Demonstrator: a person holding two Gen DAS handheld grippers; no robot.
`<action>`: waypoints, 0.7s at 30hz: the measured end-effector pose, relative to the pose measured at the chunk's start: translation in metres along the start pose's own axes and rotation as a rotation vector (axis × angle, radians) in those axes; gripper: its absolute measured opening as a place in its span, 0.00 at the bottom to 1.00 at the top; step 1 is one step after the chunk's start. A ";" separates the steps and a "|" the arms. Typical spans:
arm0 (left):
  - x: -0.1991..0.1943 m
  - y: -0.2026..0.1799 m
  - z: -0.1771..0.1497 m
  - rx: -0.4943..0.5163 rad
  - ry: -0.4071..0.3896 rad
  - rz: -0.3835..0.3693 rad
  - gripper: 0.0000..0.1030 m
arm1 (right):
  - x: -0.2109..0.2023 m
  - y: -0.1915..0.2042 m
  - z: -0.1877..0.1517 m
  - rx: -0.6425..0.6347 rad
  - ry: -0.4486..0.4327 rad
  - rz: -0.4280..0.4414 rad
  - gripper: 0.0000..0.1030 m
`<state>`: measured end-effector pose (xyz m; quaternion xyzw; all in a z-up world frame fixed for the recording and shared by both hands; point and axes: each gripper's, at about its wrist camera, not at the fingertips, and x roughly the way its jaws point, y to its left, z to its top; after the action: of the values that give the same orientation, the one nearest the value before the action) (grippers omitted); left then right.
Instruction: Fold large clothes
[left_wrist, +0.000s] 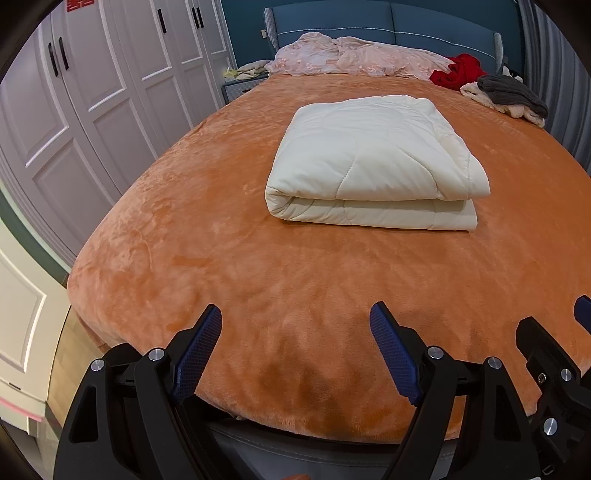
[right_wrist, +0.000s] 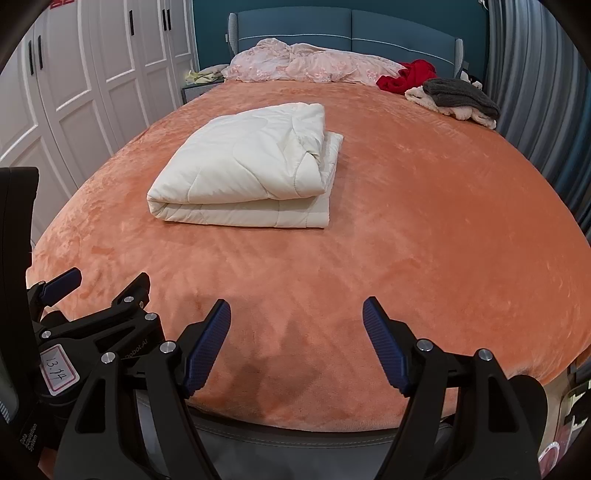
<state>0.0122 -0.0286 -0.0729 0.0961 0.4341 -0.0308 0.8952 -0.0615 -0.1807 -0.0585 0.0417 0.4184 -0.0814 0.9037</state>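
Note:
A cream quilted comforter (left_wrist: 373, 162) lies folded into a thick rectangle in the middle of the bed, on the orange plush blanket (left_wrist: 258, 280). It also shows in the right wrist view (right_wrist: 251, 166). My left gripper (left_wrist: 295, 317) is open and empty over the foot of the bed, well short of the comforter. My right gripper (right_wrist: 297, 310) is open and empty, beside the left one at the same edge. The left gripper shows at the left of the right wrist view (right_wrist: 99, 291).
A pink crumpled duvet (left_wrist: 351, 55) lies along the blue headboard (left_wrist: 369, 22). A red garment (left_wrist: 458, 72) and a grey and cream pile (left_wrist: 509, 96) sit at the far right corner. White wardrobe doors (left_wrist: 92, 92) line the left side. A curtain (right_wrist: 543, 110) hangs on the right.

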 end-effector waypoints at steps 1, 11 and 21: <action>0.000 0.000 0.000 -0.002 0.000 -0.002 0.77 | 0.000 0.000 0.000 0.000 0.000 0.000 0.69; 0.000 -0.001 0.000 -0.003 0.002 -0.004 0.77 | 0.000 -0.001 0.000 0.001 -0.002 -0.002 0.69; 0.001 -0.003 0.003 -0.001 0.003 -0.006 0.77 | 0.000 -0.001 0.001 0.003 -0.004 -0.004 0.69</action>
<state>0.0142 -0.0325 -0.0723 0.0945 0.4359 -0.0330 0.8944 -0.0612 -0.1822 -0.0583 0.0420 0.4167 -0.0839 0.9042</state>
